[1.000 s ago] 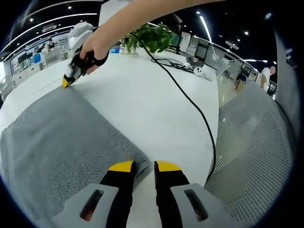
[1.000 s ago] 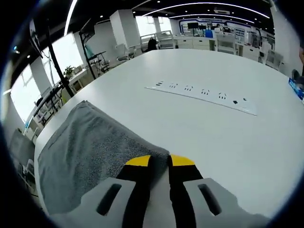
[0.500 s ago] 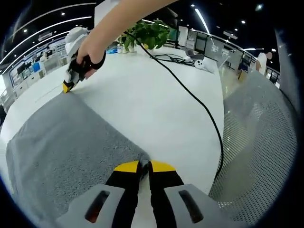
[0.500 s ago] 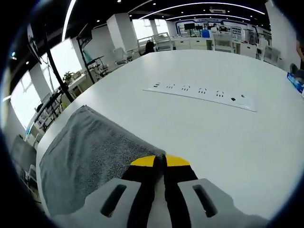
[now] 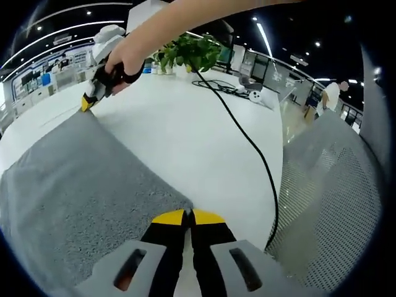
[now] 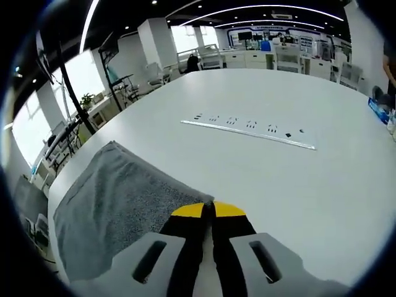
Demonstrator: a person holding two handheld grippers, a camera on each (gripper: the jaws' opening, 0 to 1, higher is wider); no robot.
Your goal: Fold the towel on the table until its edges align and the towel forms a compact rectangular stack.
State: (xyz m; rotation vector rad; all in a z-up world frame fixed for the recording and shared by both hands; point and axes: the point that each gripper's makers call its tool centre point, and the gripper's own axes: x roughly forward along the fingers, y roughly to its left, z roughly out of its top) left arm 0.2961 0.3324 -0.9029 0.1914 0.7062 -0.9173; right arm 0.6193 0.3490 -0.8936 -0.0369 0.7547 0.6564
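A grey towel (image 5: 80,179) lies flat on the white table (image 5: 185,117). In the left gripper view my left gripper (image 5: 189,216) is shut on the towel's near corner, yellow tips together. At the upper left of that view a hand holds my right gripper (image 5: 86,104), which pinches the towel's far corner. The right gripper view shows the towel (image 6: 117,198) spreading to the left, with my right gripper (image 6: 210,210) shut on its corner at the table surface.
A black cable (image 5: 247,139) runs across the table towards a potted plant (image 5: 192,49). A grey mesh chair (image 5: 328,185) stands past the table's right edge. A white power strip (image 6: 247,132) is set in the tabletop ahead of my right gripper.
Both grippers stood open around the towel's corners a second ago. Each has since shut on its corner and stays shut. The towel still lies flat.
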